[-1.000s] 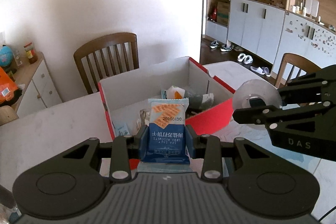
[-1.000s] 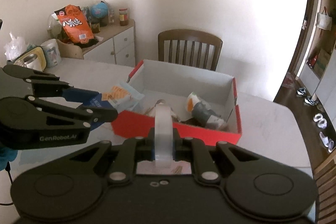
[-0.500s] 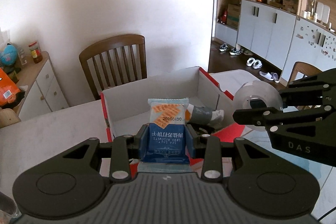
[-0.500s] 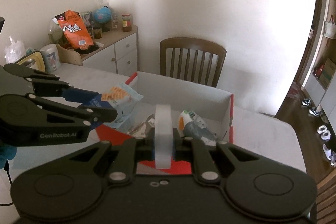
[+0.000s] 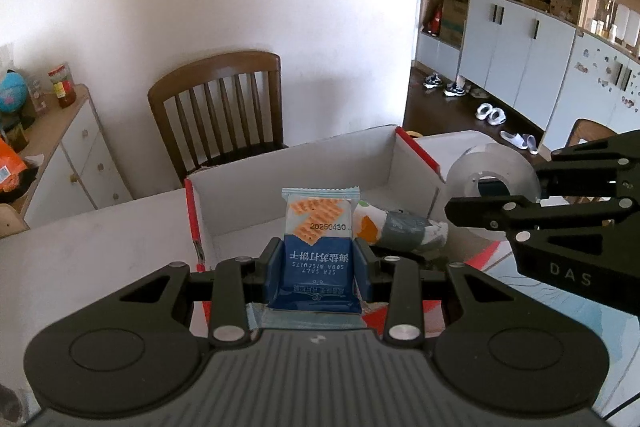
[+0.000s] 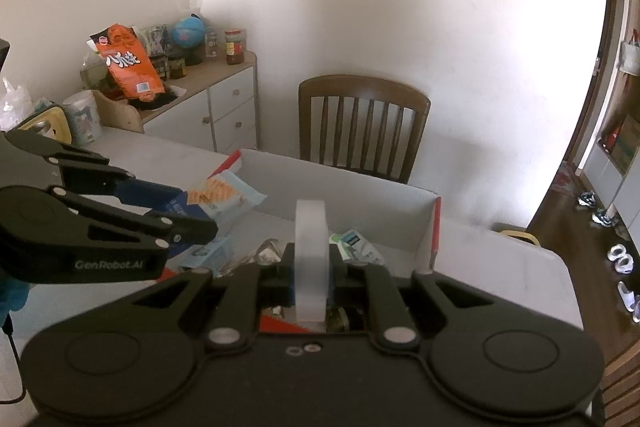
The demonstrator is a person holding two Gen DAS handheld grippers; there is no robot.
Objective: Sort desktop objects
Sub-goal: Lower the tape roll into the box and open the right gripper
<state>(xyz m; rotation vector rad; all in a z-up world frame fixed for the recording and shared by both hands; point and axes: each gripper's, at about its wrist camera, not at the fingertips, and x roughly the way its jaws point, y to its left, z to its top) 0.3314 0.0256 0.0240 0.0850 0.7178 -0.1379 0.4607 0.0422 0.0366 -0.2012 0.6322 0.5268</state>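
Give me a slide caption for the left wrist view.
Left claw holding a biscuit packet over the red box, right claw gripping tape roll.

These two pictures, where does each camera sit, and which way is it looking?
Left wrist view: sits on the left gripper, looking along its jaws, shut on a biscuit packet, into the red box; the right gripper shows beside it.
Right wrist view: sits on the right gripper, shut on a tape roll, facing the same box; the left gripper shows.
Both share the box, the wooden chair and each other's load.
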